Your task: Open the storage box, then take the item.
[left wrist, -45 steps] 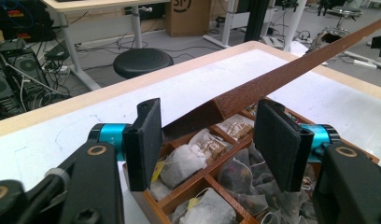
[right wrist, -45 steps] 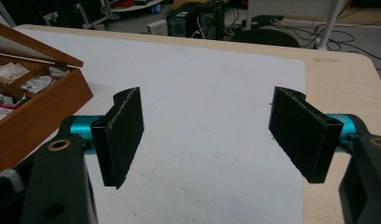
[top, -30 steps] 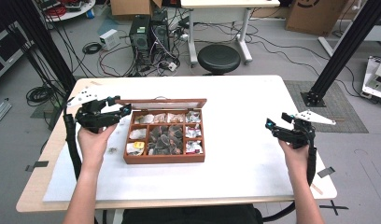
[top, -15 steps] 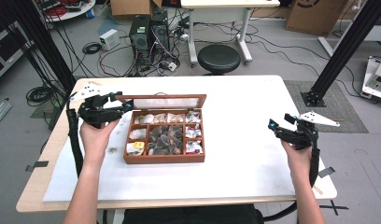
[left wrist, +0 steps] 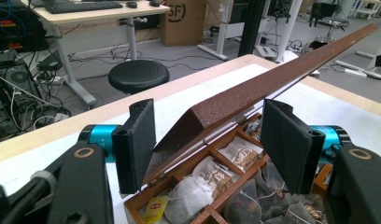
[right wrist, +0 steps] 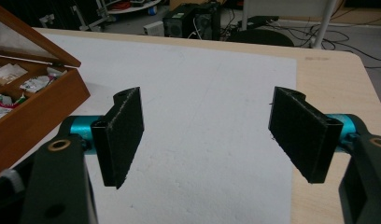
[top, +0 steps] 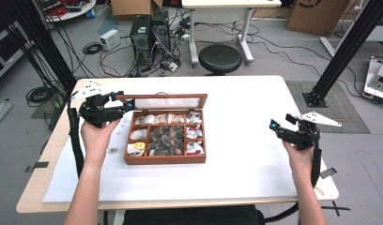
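A brown wooden box (top: 164,160) of tea bags (top: 166,136) sits left of centre on the white mat, its glass-paned lid (top: 166,101) raised at the back. My left gripper (top: 125,106) is at the lid's left corner. In the left gripper view the lid's corner (left wrist: 272,79) lies between the jaws of the left gripper (left wrist: 207,135). These jaws have just been opening, and the right pad stands apart from the wood. Tea bags (left wrist: 212,177) lie below. My right gripper (top: 279,123) hovers open over the mat at the right, and nothing is between the jaws of the right gripper (right wrist: 209,133).
The white mat (top: 236,159) covers most of the light wooden table (top: 321,187). In the right gripper view the box (right wrist: 44,112) is at the left. Behind the table are a black stool (top: 220,58), computer towers (top: 149,33), floor cables and black frame posts (top: 349,47).
The left gripper has shifted a little toward the back at the lid's corner, and the lid stands slightly more upright. The right gripper has kept still.
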Motion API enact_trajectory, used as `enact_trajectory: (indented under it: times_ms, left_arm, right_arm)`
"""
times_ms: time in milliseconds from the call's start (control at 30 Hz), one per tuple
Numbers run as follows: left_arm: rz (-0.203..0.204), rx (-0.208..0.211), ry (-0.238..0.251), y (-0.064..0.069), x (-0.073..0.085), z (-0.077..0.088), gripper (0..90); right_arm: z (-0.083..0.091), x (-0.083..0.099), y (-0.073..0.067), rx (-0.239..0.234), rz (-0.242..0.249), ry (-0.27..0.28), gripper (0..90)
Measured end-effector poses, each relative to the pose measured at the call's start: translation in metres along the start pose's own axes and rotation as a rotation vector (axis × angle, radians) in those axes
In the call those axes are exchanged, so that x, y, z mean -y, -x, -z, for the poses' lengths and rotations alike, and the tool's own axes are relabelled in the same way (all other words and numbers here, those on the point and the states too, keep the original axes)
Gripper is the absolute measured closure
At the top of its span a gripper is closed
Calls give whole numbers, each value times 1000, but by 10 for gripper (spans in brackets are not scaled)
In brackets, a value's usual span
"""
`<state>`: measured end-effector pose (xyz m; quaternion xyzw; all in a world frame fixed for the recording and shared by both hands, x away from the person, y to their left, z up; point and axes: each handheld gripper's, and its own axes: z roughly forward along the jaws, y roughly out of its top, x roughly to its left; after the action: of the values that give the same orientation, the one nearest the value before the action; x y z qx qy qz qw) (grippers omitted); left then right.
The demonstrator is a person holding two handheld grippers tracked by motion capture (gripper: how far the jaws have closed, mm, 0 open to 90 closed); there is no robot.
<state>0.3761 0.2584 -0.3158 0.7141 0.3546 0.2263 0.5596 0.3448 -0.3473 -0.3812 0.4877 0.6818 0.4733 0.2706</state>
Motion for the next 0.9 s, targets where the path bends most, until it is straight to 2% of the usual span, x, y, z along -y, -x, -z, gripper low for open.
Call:
enact_trajectory:
  times_ms: [300,433,567,700,900]
  left_arm:
    - [9,0,5,0,2,0,359]
    - [14,-2,6,0,1,0,360]
    - [11,5,-4,0,0,0,359]
    - [13,5,-10,0,-1,0,359]
    - [16,4,-15,-1,-2,0,358]
  right_arm:
    - [0,-3,-3,-12,2,10,271]
    - [2,-5,-5,-32,-4,20,271]
    - [5,-11,-6,-70,-14,48,271]
    - [9,-18,-10,-145,-51,93,271]
    - [11,-27,-26,-194,-16,106,271]
